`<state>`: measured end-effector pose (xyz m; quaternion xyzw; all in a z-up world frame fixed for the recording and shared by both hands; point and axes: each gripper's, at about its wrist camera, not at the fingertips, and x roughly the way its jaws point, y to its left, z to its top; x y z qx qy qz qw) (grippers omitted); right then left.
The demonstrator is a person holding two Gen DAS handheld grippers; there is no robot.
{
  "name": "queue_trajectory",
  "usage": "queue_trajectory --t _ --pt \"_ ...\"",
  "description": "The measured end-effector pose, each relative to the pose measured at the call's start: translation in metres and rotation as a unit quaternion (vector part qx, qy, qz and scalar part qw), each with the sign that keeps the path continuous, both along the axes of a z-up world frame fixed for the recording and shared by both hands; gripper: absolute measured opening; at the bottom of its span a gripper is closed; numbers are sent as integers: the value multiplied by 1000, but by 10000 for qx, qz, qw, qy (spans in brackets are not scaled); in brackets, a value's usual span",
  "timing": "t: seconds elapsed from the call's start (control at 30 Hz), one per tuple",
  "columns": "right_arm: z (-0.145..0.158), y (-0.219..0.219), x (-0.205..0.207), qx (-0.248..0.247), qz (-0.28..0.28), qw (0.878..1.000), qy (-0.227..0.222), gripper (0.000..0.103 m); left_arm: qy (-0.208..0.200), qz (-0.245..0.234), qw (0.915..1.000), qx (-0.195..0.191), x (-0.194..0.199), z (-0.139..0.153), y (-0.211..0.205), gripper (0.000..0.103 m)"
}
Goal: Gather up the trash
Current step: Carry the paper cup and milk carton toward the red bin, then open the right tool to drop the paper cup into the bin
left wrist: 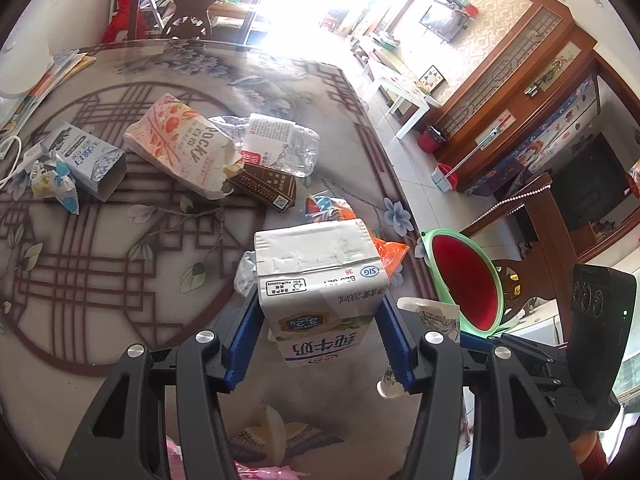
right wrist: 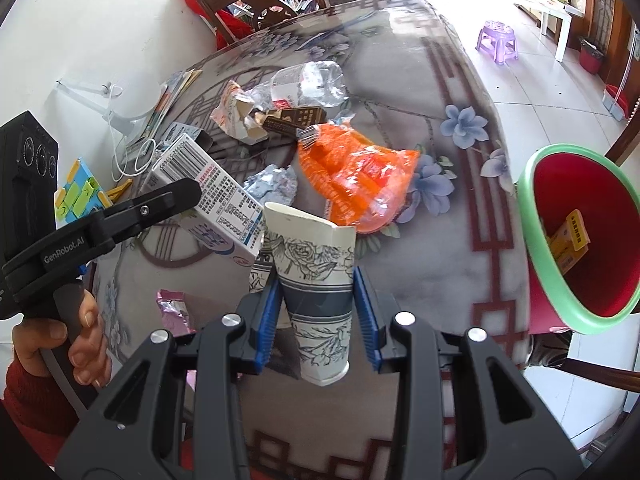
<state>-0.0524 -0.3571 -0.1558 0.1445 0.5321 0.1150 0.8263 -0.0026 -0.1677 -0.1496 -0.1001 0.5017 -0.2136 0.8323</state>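
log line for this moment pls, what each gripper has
left gripper: shut on white milk carton | right gripper: shut on crushed floral paper cup | green-rimmed red bin: beside table, yellow box inside

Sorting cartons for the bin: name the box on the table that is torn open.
The pink-and-white Pocky box, its end ragged and ripped; the blue-and-white box beside it has a clean open end.

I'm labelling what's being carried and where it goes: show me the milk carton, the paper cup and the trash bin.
milk carton [left wrist: 320,280]: left wrist view, its white upper face.
paper cup [right wrist: 320,280]: right wrist view, its printed side wall.
trash bin [right wrist: 536,240]: right wrist view, its green rim.
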Motion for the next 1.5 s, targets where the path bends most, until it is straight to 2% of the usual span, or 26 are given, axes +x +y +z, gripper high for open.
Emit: queue_trajectory --t 0.33,0.5,0.9,0.93,0.97,1.0,1.1,1.17,1.33,1.5 --pt "-4 -63 3 -63 -446 9990 6 35 2 -117 9999 106 1 0 -38 53" --pt "-3 -112 3 -193 -899 9957 -60 35 59 -256 9995 148 5 -3 -62 53" --pt "-8 -224 4 -783 -2058 9755 -43 36 -40 -1010 9948 149 23 5 -145 53" --pt "-9 -230 4 -832 -2174 9725 -31 36 -63 -1091 9939 147 25 6 -151 53" --pt "-10 -234 4 -841 -2260 9705 -9 42 -85 -1162 9931 129 26 7 -158 53" --pt "-11 -238 4 -834 -2332 9688 3 47 -112 -1287 9915 126 29 8 -168 53" --pt "-13 -246 2 -808 -2497 9649 -23 48 -231 -1613 9866 121 33 13 -197 53" --pt "-12 -251 -1 -841 -2581 9624 -31 55 -284 -1819 9829 97 35 14 -215 53" --pt "-6 -264 -17 -961 -2918 9515 -119 55 -396 -2406 9698 83 34 13 -268 53" --pt "3 -278 -35 -1079 -3259 9390 -202 56 -283 -2849 9581 105 25 0 -311 52"
